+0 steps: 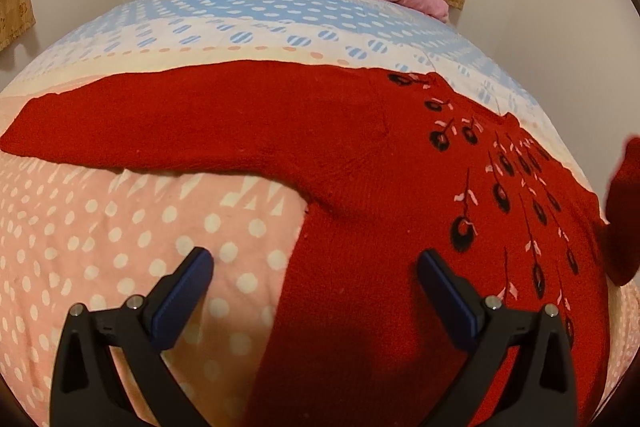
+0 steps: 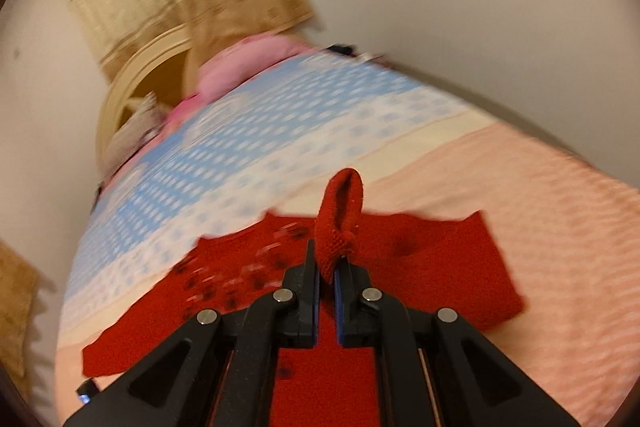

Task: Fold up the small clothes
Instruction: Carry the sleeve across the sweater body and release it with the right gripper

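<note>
Dotted bedsheet is covered by a red sweater; its sleeve cuff is pinched by the right gripper, while the left gripper is spread wide, empty.

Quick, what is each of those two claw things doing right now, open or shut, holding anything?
Left gripper: open, holding nothing, hovering over the red sweater.
Right gripper: shut on a sleeve of the red sweater, lifting it up.
</note>
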Demonstrator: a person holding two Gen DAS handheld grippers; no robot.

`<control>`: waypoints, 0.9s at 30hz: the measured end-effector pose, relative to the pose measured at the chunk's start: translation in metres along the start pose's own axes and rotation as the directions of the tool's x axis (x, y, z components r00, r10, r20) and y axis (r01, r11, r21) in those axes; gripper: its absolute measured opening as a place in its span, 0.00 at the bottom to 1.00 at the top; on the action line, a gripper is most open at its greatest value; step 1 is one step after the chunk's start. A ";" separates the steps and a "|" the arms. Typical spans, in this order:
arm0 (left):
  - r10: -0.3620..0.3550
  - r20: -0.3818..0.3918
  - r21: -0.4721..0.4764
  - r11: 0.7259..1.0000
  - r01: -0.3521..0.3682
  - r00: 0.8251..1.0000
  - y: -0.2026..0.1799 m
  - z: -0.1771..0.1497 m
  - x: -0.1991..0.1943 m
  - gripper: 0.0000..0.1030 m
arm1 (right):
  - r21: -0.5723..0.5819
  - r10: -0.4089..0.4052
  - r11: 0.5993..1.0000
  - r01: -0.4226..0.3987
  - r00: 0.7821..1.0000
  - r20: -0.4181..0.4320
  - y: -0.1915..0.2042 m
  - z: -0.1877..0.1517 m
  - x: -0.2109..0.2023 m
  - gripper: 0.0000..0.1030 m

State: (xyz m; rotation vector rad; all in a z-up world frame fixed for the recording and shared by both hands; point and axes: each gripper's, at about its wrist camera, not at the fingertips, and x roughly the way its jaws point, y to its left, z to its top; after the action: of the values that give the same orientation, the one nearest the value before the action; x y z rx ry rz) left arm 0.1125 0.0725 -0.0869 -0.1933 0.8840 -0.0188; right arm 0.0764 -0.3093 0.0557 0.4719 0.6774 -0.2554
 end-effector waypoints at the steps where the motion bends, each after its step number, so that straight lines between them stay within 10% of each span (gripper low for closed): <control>1: -0.001 0.001 -0.001 1.000 0.001 1.000 0.001 0.000 0.000 1.00 | -0.020 0.028 0.999 -0.029 0.999 -0.014 0.019 -0.006 0.011 0.04; 13: -0.063 0.031 -0.063 0.996 0.065 0.998 0.012 0.001 -0.005 1.00 | -0.175 0.254 0.941 -0.291 0.944 -0.209 0.178 -0.075 0.112 0.05; 27: -0.074 0.045 -0.102 0.992 0.079 0.996 0.018 0.002 -0.004 1.00 | -0.128 0.448 0.802 -0.584 0.729 -0.518 0.227 -0.135 0.194 0.08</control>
State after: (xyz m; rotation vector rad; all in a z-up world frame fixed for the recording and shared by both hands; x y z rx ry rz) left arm 0.1098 0.0911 -0.0857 -0.3236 0.8369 -0.0402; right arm 0.2351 -0.0599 -0.0872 0.4305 1.0023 0.5158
